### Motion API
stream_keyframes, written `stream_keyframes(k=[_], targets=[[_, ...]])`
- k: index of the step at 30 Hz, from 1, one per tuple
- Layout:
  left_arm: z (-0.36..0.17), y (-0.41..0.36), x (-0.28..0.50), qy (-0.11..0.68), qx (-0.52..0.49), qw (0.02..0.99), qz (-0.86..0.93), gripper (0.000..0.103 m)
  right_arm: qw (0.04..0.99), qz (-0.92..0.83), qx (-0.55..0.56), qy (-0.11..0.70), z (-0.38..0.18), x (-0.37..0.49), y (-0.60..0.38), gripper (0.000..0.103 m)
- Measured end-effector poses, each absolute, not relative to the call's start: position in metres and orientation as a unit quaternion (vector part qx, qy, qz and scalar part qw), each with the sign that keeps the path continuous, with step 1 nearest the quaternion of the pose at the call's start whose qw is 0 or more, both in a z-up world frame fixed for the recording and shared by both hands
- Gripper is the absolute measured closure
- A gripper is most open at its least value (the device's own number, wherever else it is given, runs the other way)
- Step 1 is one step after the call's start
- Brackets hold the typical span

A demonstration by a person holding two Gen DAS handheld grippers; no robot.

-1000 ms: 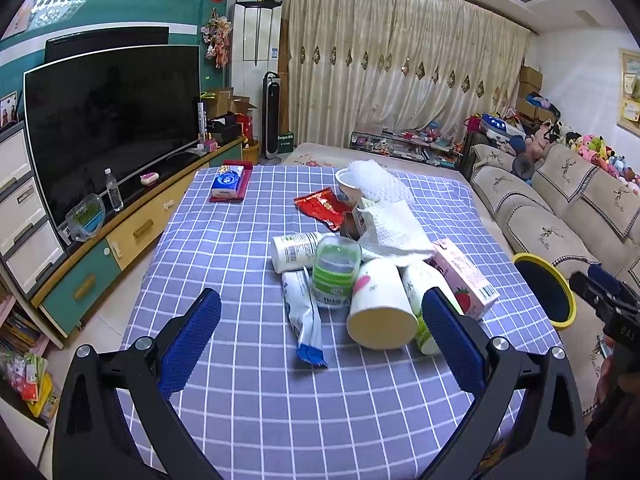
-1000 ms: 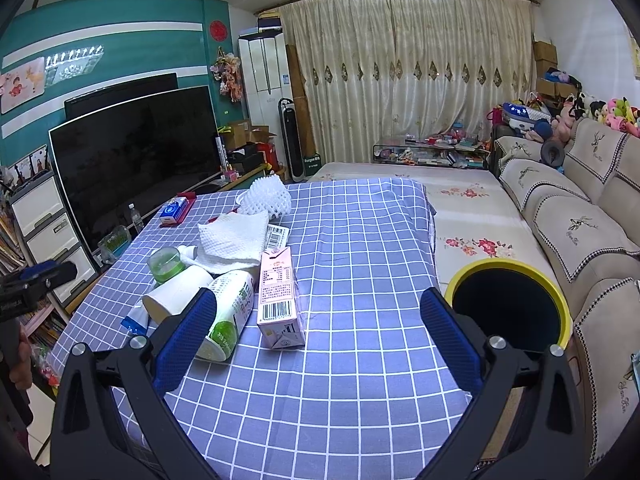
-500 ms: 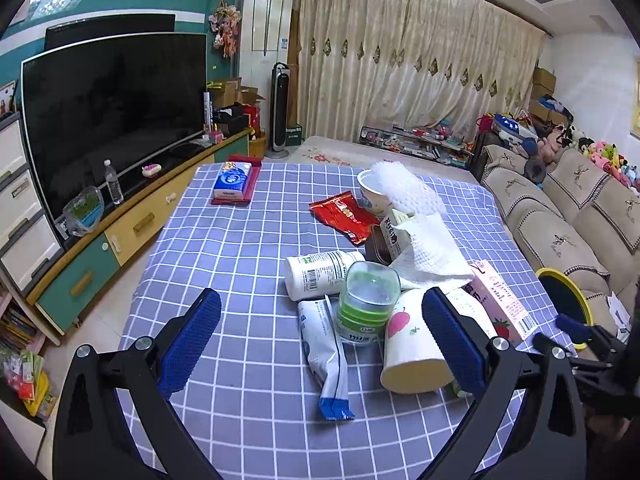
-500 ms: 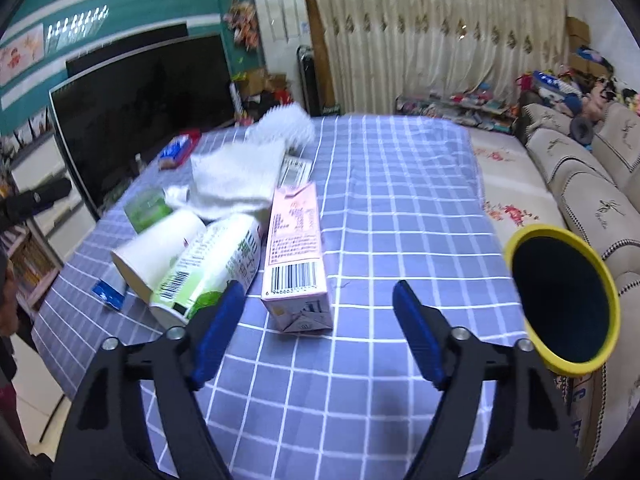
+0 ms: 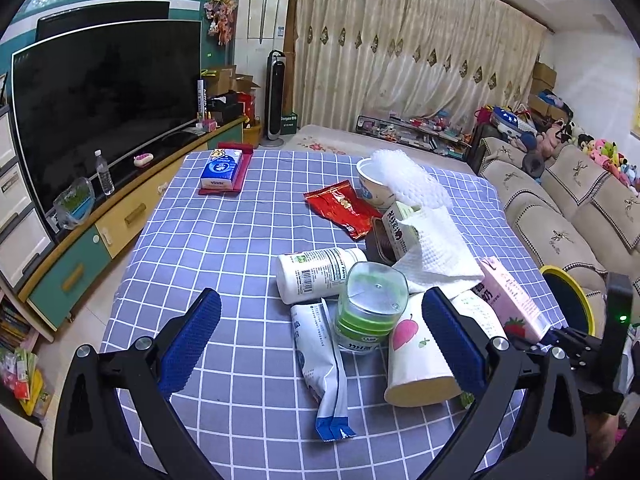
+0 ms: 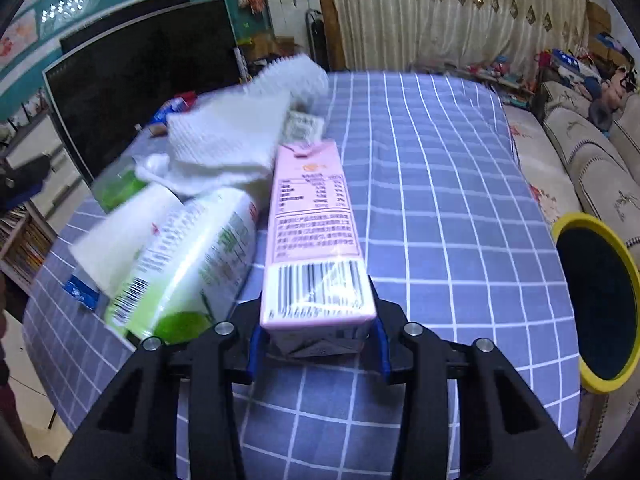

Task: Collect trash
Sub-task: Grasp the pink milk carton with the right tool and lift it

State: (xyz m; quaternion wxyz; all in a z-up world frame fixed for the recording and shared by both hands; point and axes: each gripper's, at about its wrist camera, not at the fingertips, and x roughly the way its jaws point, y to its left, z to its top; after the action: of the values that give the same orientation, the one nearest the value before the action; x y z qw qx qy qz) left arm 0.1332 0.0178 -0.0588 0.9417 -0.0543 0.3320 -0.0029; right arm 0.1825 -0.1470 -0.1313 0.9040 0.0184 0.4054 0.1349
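In the left wrist view, the left gripper [image 5: 320,344] hangs spread wide and empty over the heap at lower centre, where a paper cup [image 5: 416,356] leans on a green-lidded jar [image 5: 370,312]; a careless nudge could roll either off the checked table [image 5: 224,240]. In the right wrist view, the right gripper [image 6: 316,340] is closing around the near end of the pink carton [image 6: 314,236] at centre frame. Gripped so far back, it may tip or bump the green-labelled carton [image 6: 188,264] before reaching the yellow-rimmed bin [image 6: 596,304] at right.
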Motion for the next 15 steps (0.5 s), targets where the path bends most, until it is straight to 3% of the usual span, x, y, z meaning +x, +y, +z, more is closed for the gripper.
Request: stream_keyframes(k=[15], targets=[[-0.055, 0.002, 0.126, 0.327, -0.052, 0.943, -0.022, 0.004, 0.925, 0.153, 0.064, 0.343, -0.062, 0.139, -0.196, 0.065]])
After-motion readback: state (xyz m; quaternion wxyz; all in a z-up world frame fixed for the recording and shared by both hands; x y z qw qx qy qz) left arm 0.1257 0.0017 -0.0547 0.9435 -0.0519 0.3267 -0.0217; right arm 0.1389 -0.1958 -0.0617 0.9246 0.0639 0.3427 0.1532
